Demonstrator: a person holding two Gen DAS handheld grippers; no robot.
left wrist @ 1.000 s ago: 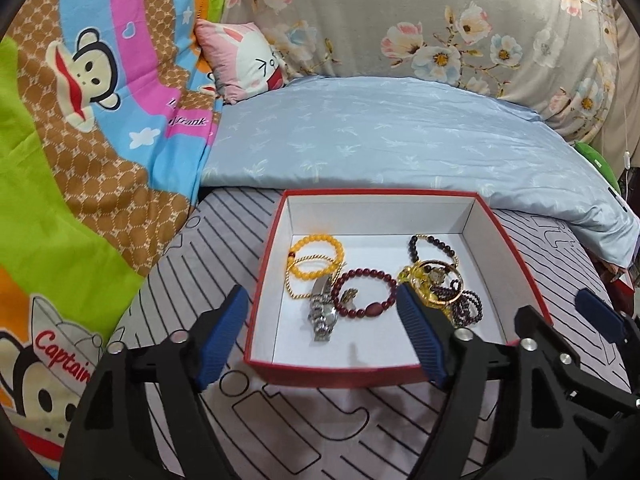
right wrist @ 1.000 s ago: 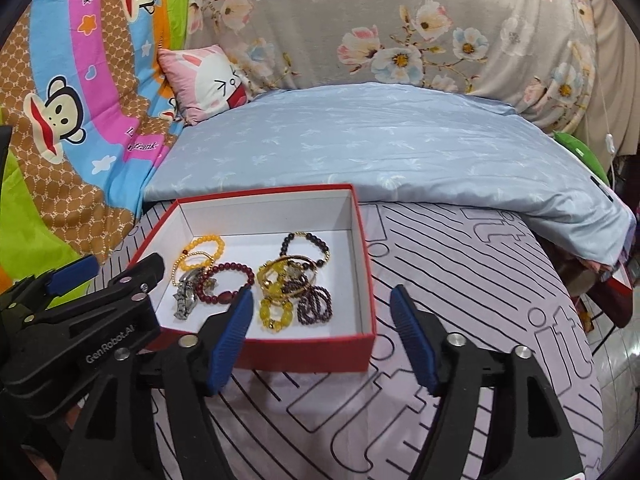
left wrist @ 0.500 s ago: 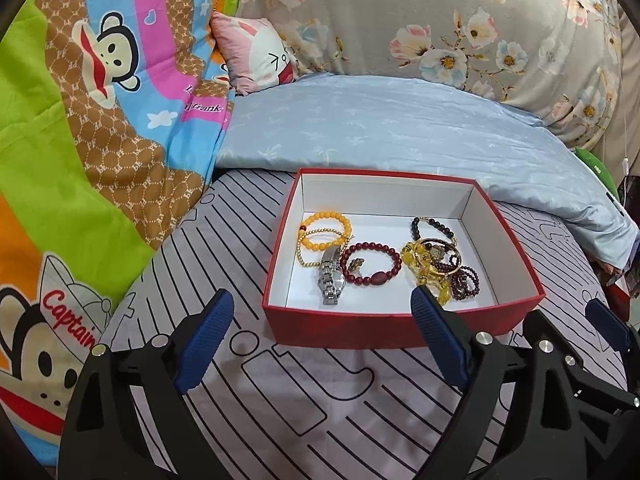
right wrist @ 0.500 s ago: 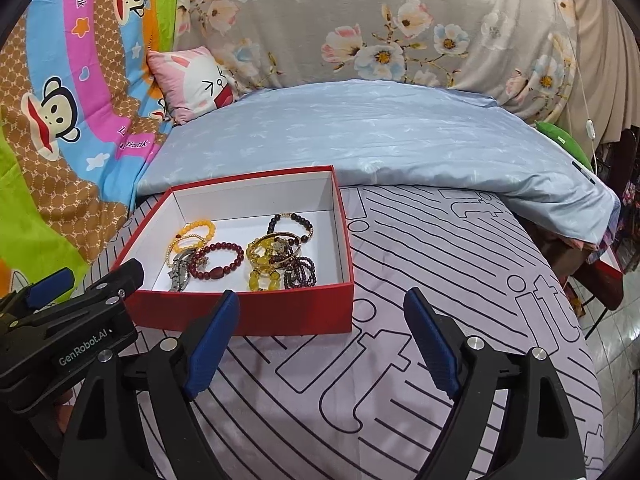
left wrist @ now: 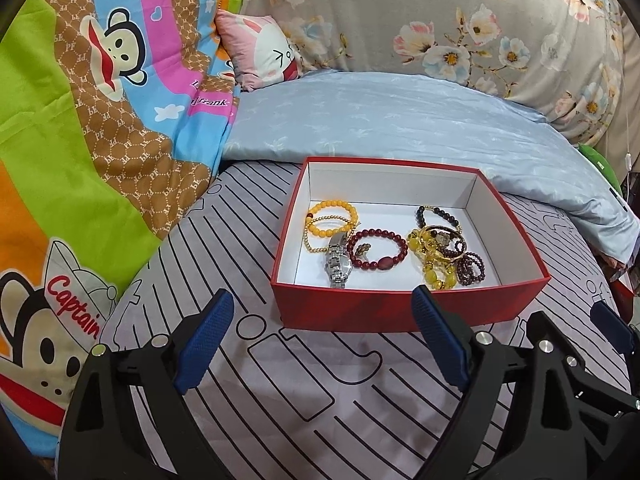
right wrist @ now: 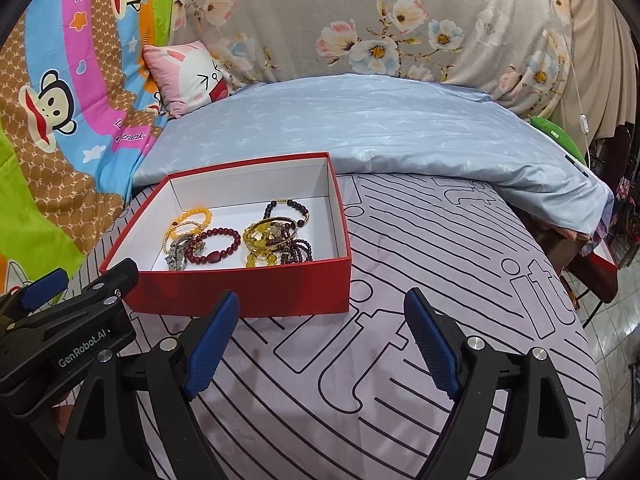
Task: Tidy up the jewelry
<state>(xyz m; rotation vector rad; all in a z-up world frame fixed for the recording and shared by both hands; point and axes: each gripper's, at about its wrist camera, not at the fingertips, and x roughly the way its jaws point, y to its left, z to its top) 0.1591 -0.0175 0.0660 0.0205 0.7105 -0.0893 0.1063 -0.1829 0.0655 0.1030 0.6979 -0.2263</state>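
A red box (left wrist: 408, 307) with a white inside sits on a striped purple sheet; it also shows in the right wrist view (right wrist: 248, 290). Inside lie a silver watch (left wrist: 339, 261), a yellow bead bracelet (left wrist: 332, 216), a dark red bead bracelet (left wrist: 378, 249), and a tangle of gold and dark bead bracelets (left wrist: 442, 250). My left gripper (left wrist: 320, 344) is open and empty, in front of the box. My right gripper (right wrist: 322, 340) is open and empty, in front of the box's right corner. The left gripper's body (right wrist: 68, 332) shows at the right view's left edge.
A light blue pillow (left wrist: 400, 120) lies behind the box. A cartoon monkey blanket (left wrist: 80, 140) covers the left side. A pink cushion (left wrist: 260, 52) and a floral cover (left wrist: 460, 20) lie at the back. The bed's edge drops off at the right (right wrist: 592, 320).
Both grippers have pulled back from the box and stayed open. The box now lies farther ahead, and the left fingers no longer overlap it.
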